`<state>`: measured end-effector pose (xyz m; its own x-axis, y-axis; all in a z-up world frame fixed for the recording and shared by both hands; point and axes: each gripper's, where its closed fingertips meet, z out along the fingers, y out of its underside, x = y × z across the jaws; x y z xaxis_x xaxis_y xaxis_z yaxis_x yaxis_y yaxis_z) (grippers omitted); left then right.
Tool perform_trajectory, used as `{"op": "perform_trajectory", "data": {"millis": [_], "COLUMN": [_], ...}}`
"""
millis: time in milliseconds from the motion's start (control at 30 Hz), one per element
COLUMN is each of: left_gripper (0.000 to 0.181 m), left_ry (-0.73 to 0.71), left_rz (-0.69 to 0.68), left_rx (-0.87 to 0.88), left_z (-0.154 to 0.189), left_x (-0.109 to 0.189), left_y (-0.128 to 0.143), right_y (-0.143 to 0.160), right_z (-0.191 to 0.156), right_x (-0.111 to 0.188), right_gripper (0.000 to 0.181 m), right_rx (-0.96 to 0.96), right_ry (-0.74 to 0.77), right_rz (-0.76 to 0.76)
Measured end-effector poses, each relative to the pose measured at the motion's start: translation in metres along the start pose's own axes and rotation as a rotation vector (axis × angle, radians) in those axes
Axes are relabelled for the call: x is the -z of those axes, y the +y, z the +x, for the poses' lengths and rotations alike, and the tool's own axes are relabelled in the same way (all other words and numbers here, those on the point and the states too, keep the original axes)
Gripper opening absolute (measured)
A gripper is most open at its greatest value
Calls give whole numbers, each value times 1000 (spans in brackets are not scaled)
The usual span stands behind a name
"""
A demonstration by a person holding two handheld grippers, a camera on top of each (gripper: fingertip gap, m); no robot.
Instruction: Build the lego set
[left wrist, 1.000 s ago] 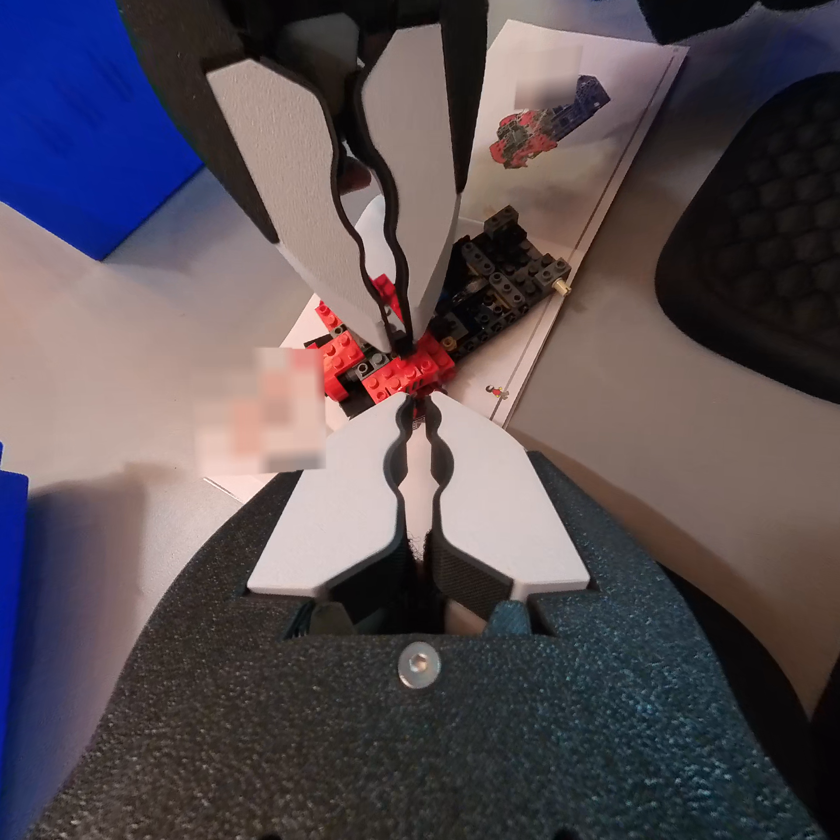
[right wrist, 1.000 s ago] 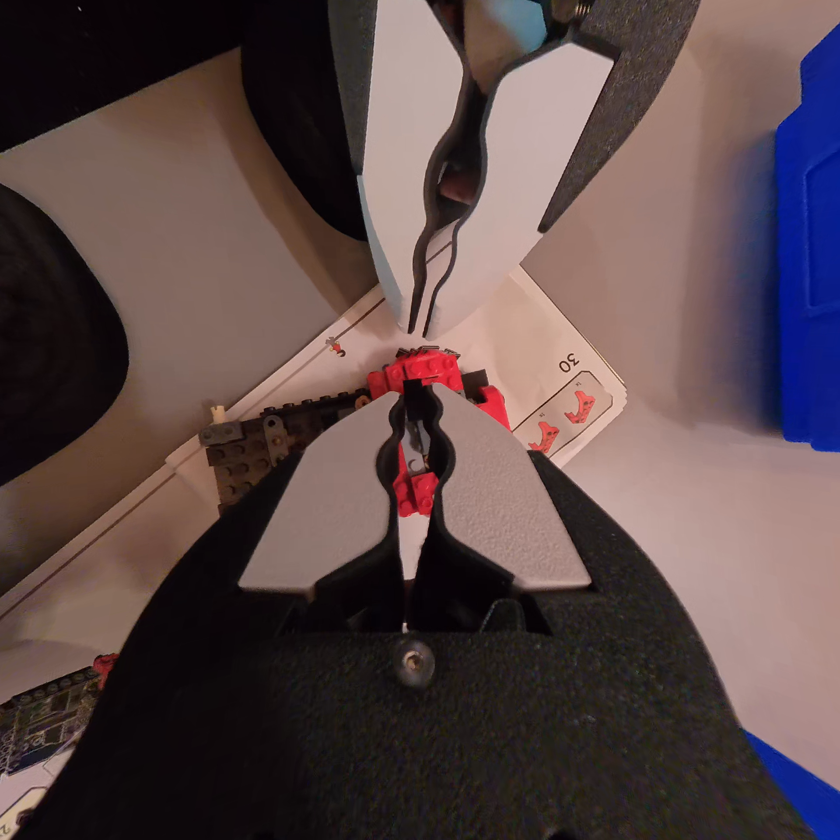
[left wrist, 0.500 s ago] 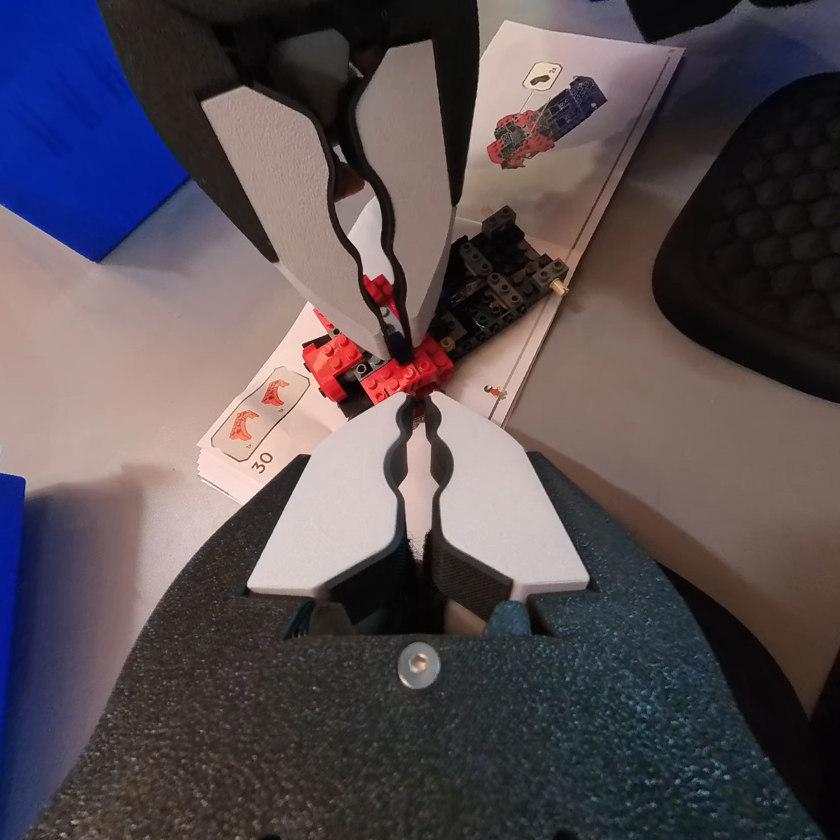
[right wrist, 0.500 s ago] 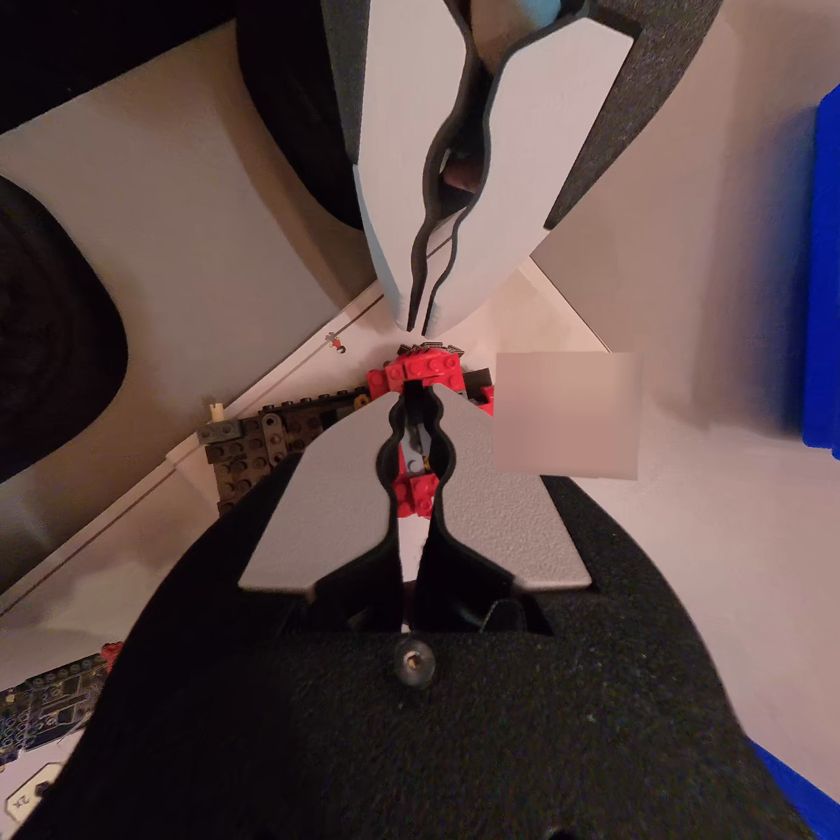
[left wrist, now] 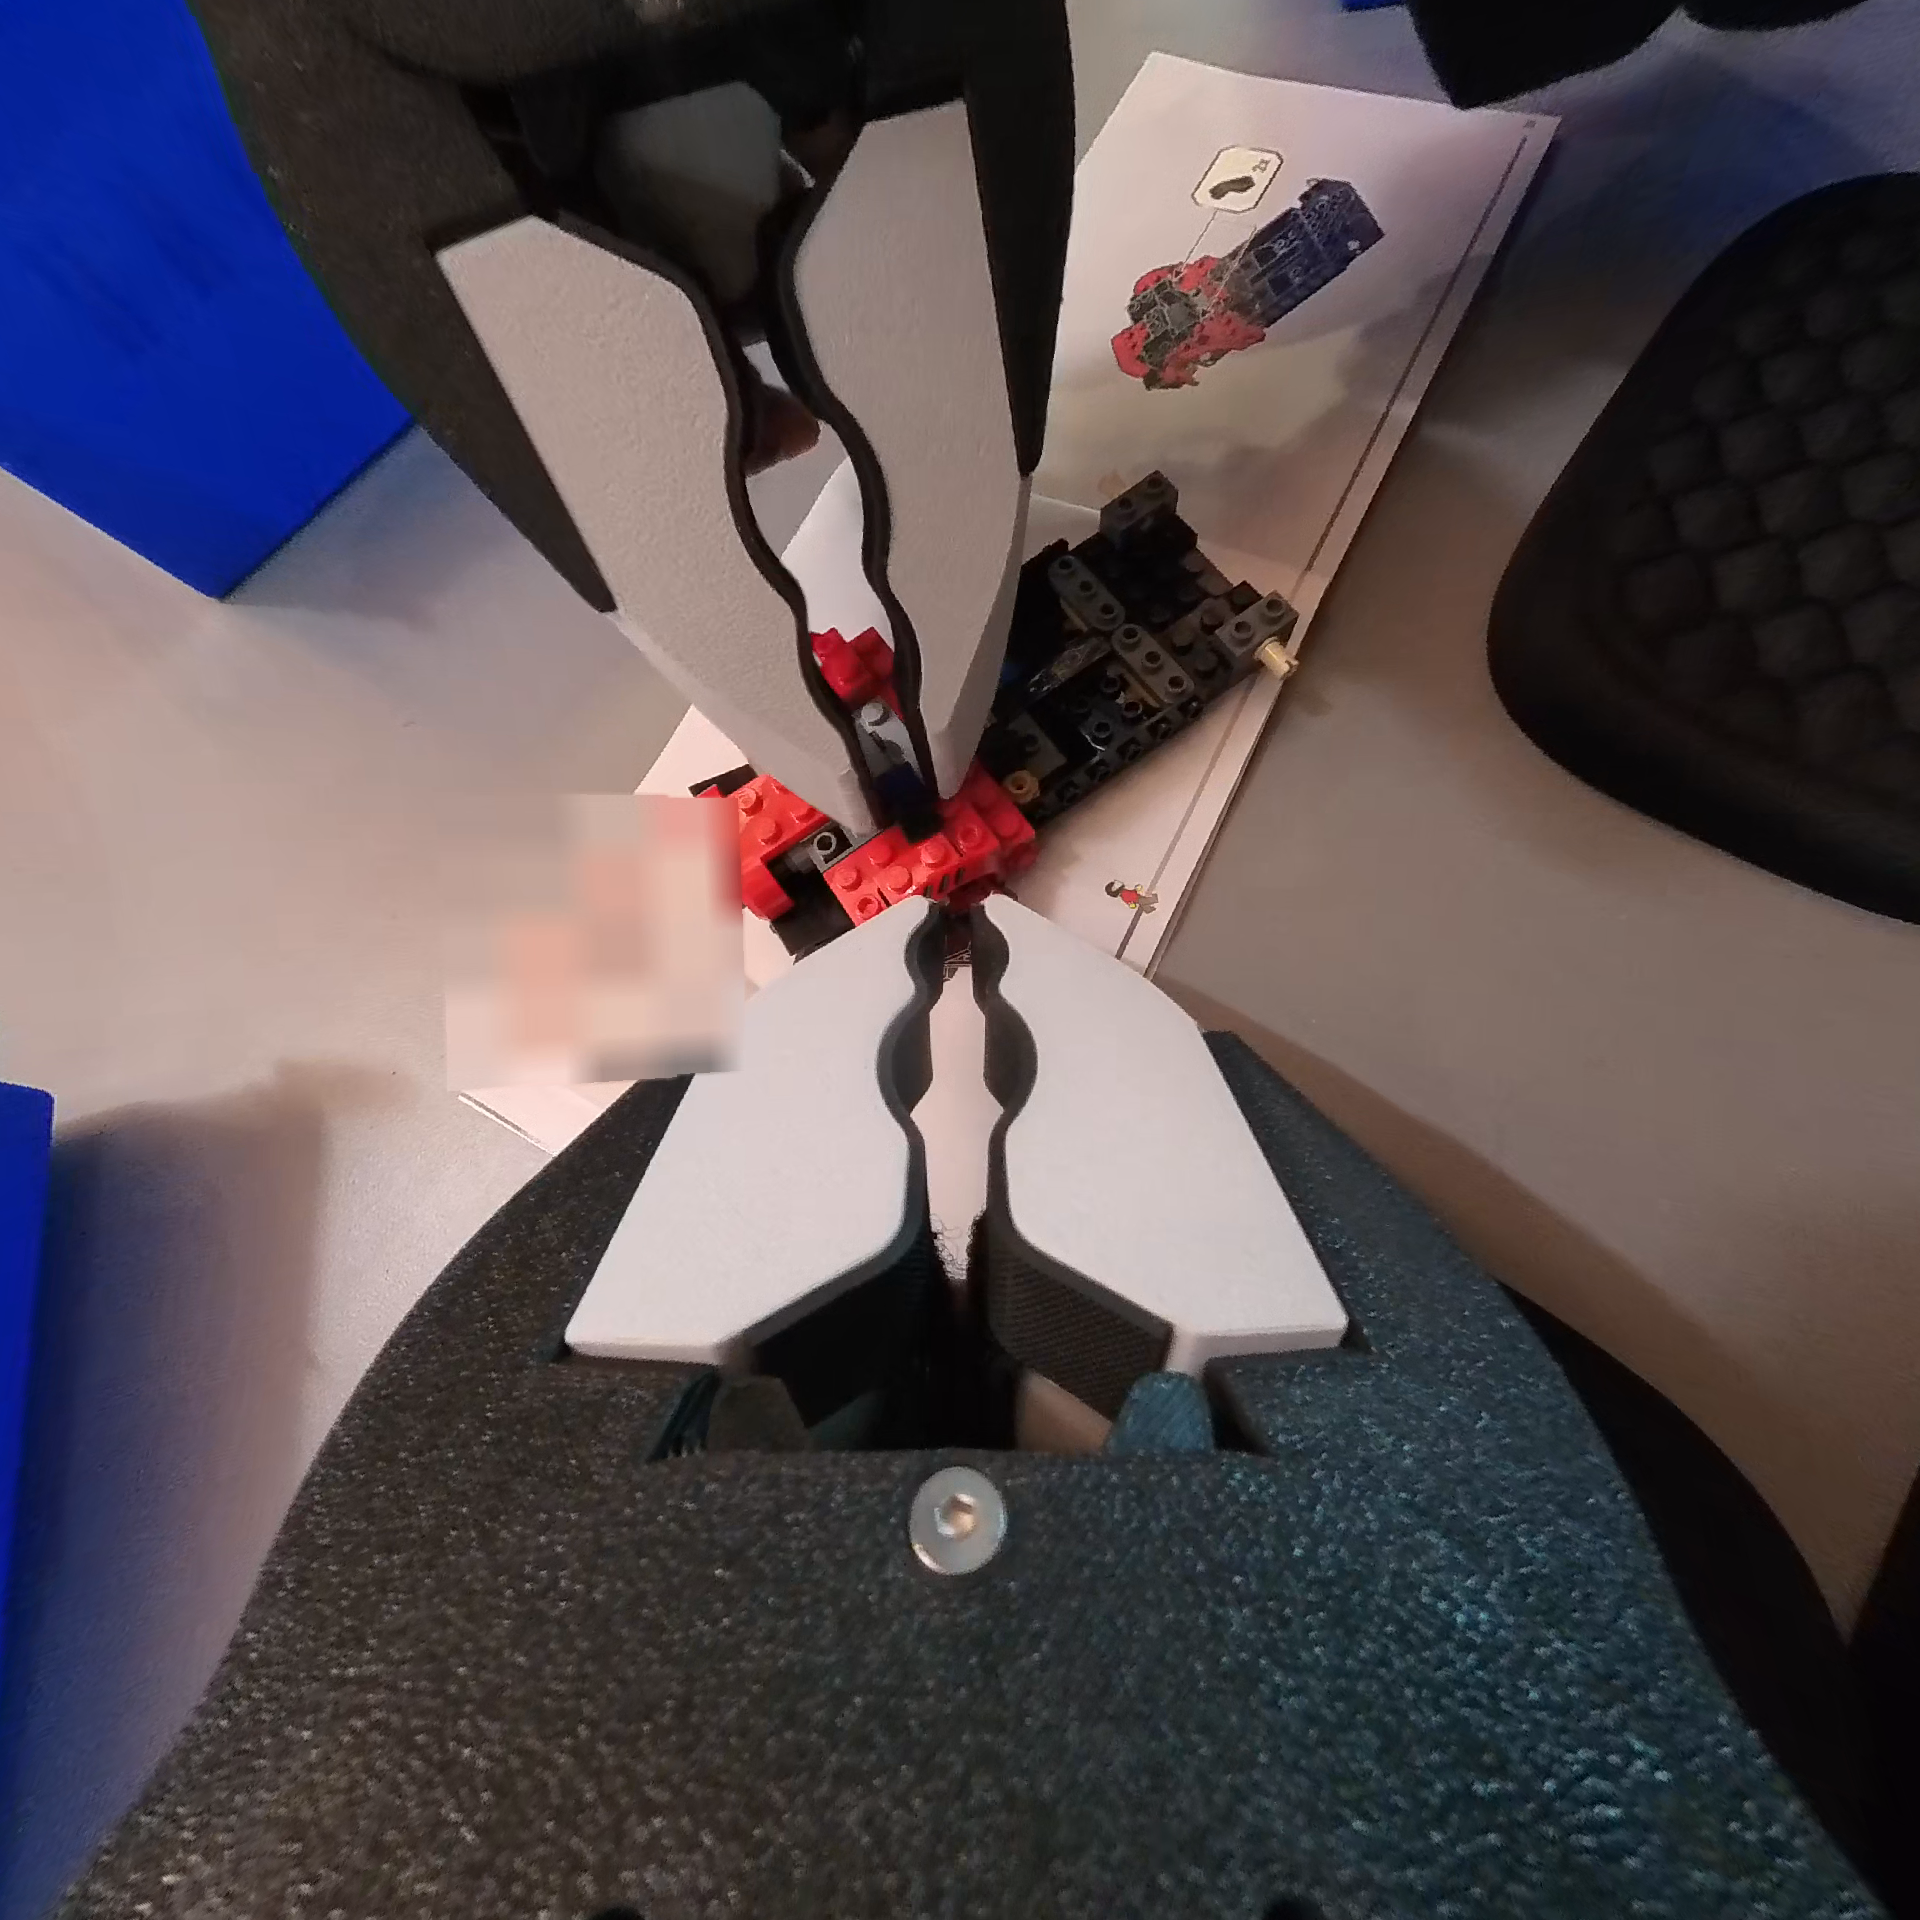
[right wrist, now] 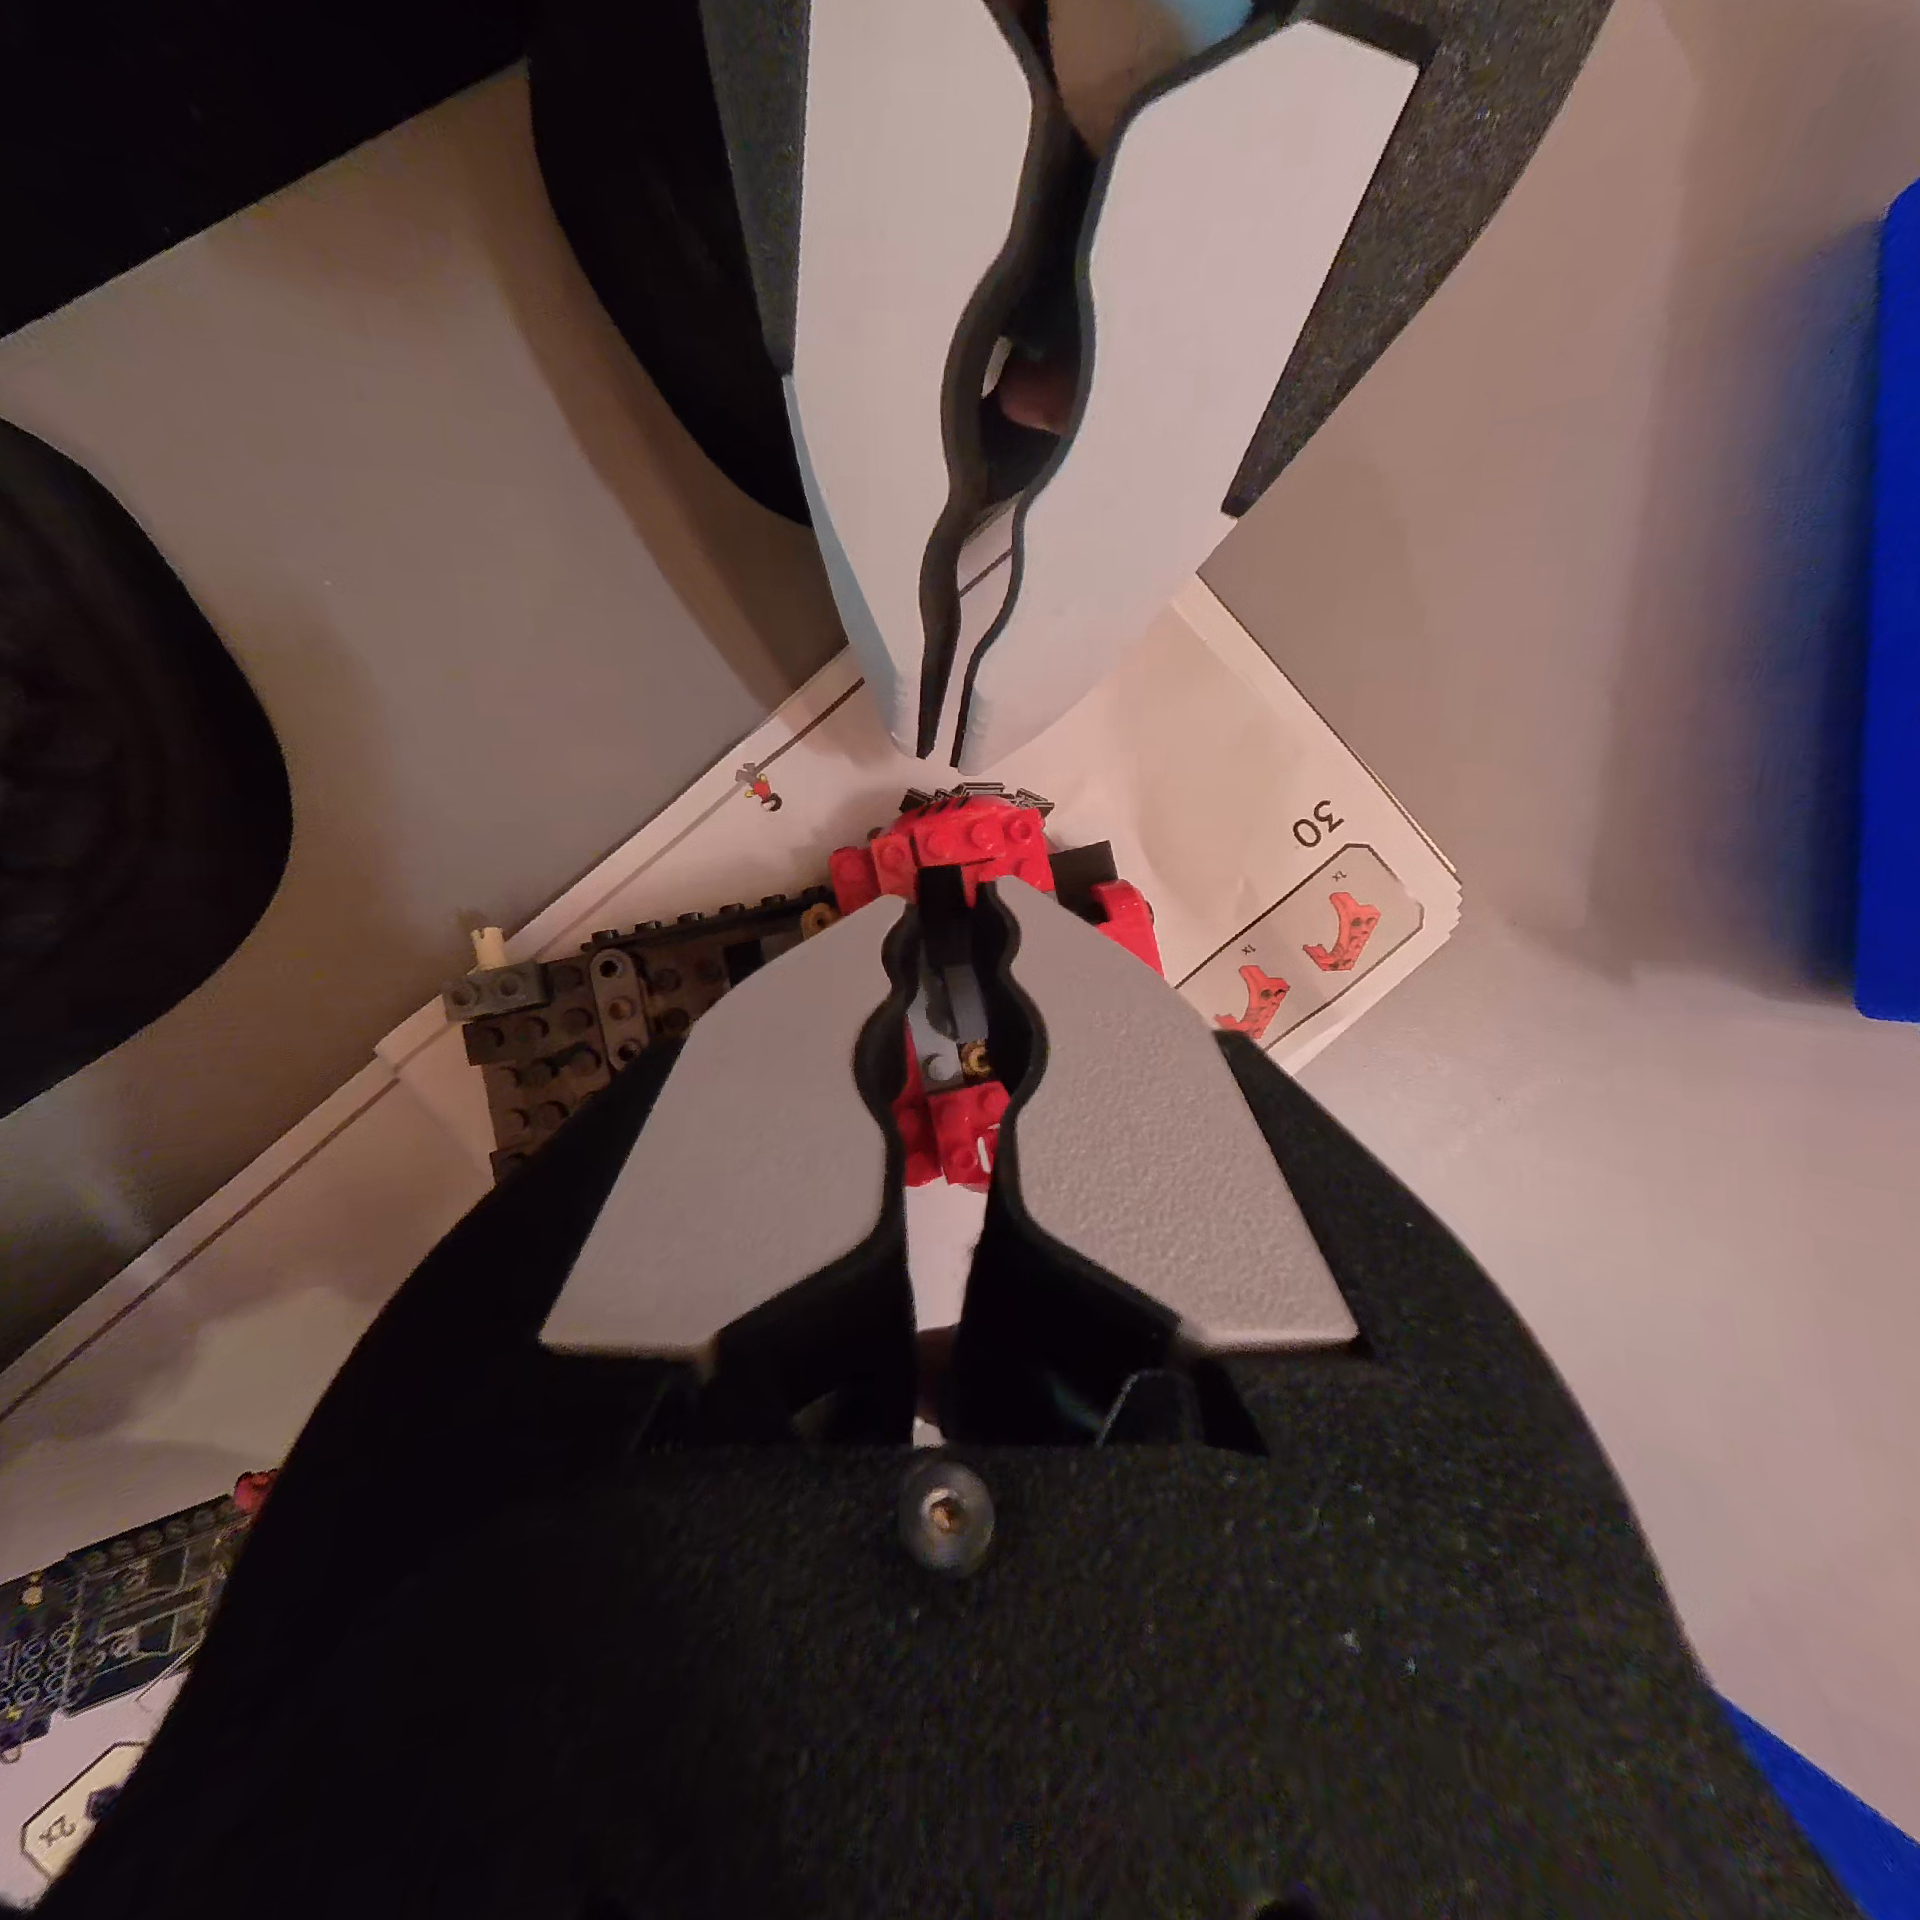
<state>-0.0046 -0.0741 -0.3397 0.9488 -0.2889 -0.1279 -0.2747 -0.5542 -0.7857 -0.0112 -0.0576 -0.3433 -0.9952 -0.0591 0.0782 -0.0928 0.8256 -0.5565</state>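
Note:
A Lego model lies on an open instruction booklet [left wrist: 1351, 416]. Its front is red [left wrist: 904, 868] and its rear is black [left wrist: 1122, 644]. My right gripper [right wrist: 951, 899] is shut on a small black piece [right wrist: 940, 899] and holds it down against the red front [right wrist: 971, 836], beside a grey part. In the left wrist view the right gripper [left wrist: 894, 816] comes in from above with the black piece [left wrist: 916, 821] at its tips. My left gripper [left wrist: 951, 914] is shut and empty, its tips just off the red nose of the model. It also shows in the right wrist view [right wrist: 951, 750].
Blue bins stand at the table's sides [left wrist: 156, 312] [right wrist: 1891, 623]. A black mesh-patterned cushion [left wrist: 1745, 520] lies beside the booklet [right wrist: 1247, 727]. The model's black rear [right wrist: 561, 1029] has a tan pin sticking out at its end [left wrist: 1276, 657]. My left and right fingertips are right by each other.
My right gripper has edged down with the black piece towards the red front. The left gripper and the model have hardly moved.

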Motion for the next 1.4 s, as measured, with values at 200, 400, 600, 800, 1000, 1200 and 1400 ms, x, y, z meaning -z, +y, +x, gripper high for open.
{"op": "perform_trajectory", "data": {"millis": [200,400,600,800,1000,1200,1400], "left_gripper": [4,4,4,4,4,4,4], "left_ry": [2,-7,-3,-4,-2,-2,2], "left_rz": [-2,2,-9,-13,-11,-13,-22], "left_rx": [3,22,43,33,33,31,34], "left_z": [0,-3,-4,-3,-3,-3,-3], "left_x": [0,0,-1,-1,-1,-1,-2], "left_y": [0,0,1,2,2,2,3], "right_y": [-1,8,10,7,7,-3,-5], "right_z": [3,-4,-7,-4,-2,1,0], "right_x": [6,15,8,5,7,7,2], "right_gripper": [13,0,0,0,0,1,0], "right_rx": [-11,-85,-105,-100,-110,-153,-198], "right_ry": [26,84,102,108,128,165,148], "right_rz": [9,31,39,41,39,86,91]}}
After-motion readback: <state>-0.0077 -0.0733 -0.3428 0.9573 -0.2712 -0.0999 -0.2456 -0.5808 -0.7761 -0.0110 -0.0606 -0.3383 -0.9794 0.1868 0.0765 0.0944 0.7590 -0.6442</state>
